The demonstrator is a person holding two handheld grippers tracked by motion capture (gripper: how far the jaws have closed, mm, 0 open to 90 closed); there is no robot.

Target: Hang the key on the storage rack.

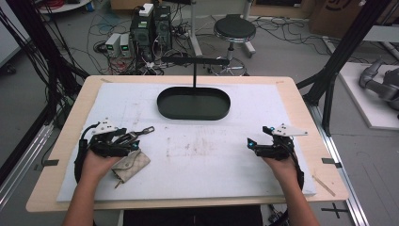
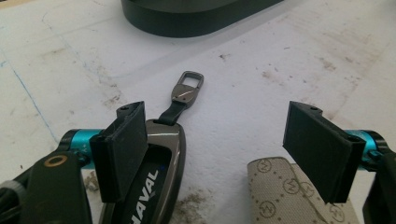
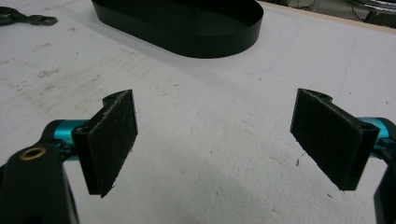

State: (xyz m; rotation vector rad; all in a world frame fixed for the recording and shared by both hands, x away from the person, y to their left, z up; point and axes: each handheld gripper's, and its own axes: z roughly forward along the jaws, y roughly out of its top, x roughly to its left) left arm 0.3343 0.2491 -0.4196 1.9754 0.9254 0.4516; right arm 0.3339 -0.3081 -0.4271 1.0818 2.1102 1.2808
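My left gripper [image 1: 128, 139] stands open at the left of the white foam mat [image 1: 202, 155]. A dark car key fob [image 2: 154, 177] with white lettering lies under its left pad [image 2: 122, 149]. The fob's short strap ends in a metal clasp [image 2: 187, 87] that points toward the black oval tray [image 2: 196, 18]. A beige patterned pouch [image 2: 280, 198] lies on the mat near the right pad, apart from the fob. In the high view the pouch [image 1: 131, 165] lies beside the person's left hand. My right gripper [image 3: 215, 121] is open over bare mat, with nothing between its pads.
The black oval tray [image 1: 193, 103] sits at the back middle of the mat, with a thin T-shaped stand [image 1: 195, 63] rising from its far side. The wooden table edge [image 1: 301, 108] frames the mat. Beyond are a stool [image 1: 234, 30], computers and cables on the floor.
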